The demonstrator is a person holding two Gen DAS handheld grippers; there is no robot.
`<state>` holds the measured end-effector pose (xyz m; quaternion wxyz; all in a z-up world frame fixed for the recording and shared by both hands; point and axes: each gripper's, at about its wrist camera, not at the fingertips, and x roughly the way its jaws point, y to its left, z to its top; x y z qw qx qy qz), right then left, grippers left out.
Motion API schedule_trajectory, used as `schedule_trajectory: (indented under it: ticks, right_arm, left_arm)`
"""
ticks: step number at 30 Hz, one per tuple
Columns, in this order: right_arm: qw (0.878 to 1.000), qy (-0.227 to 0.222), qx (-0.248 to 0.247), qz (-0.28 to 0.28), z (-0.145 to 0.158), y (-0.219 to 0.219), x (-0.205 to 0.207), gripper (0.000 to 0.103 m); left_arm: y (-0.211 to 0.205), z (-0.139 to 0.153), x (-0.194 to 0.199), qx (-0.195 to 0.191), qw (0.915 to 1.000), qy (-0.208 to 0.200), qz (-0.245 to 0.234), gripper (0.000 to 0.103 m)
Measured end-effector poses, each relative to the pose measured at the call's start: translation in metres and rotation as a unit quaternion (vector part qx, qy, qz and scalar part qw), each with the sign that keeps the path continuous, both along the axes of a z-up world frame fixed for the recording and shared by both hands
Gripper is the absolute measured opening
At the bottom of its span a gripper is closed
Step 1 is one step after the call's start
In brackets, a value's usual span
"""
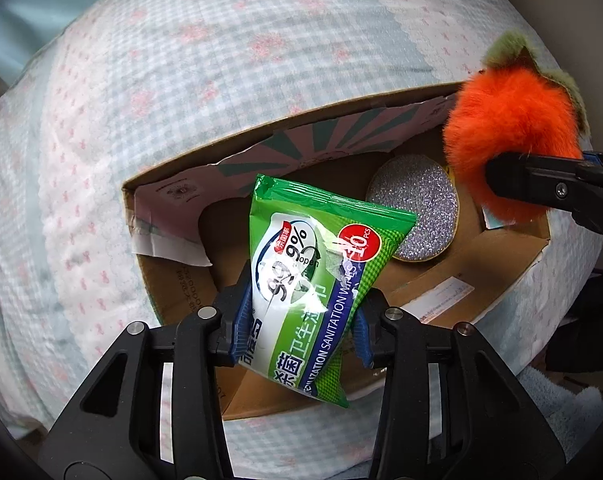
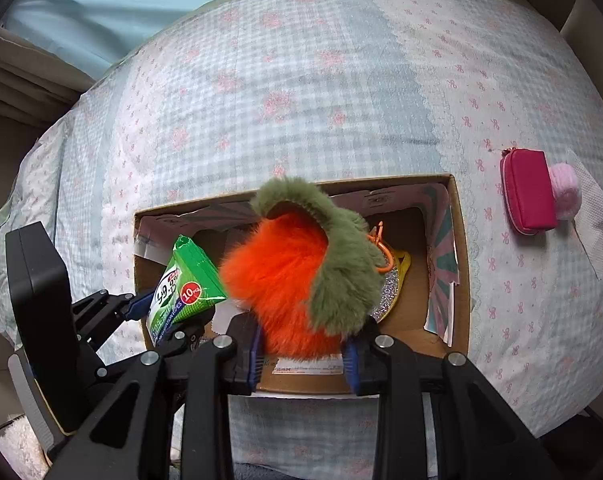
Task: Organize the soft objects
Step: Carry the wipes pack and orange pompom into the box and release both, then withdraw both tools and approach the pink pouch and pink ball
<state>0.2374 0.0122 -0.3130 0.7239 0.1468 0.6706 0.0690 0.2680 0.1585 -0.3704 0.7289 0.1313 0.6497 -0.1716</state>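
Over the box (image 2: 459,248), left fingers (image 1: 301,320) clamp wipes (image 1: 321,264), right fingers (image 2: 303,354) clamp plush (image 2: 285,280); both likely need lowering and releasing next.

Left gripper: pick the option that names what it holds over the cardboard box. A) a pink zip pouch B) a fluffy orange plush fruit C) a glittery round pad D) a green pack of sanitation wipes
D: the left gripper is clamped on the green pack of sanitation wipes above the cardboard box; the fluffy orange plush fruit sits in the right gripper.
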Motion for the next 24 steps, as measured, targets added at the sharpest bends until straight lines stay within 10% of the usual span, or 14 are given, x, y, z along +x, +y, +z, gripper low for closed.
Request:
schedule_trajectory:
  ticks: [2,4,24]
  right_arm:
    - [1.000,-0.003,0.007,-0.014,-0.005,-0.003,0.004,0.059]
    - [0.999,-0.003,0.024,-0.030,-0.008,-0.006,0.006,0.103]
    - [0.995,-0.092,0.009,-0.026,0.037,-0.014,-0.030,0.103]
  left_arm:
    - [-0.002,0.001,-0.002,-0.008,0.9999,0.003,-0.009,0.103]
    - [0.001,0.006,-0.004,-0.029,0.9996,-0.001,-0.004,0.103]
    - [0.029,0.067,-0.038,-0.043,0.9974,-0.037,0.045,0.103]
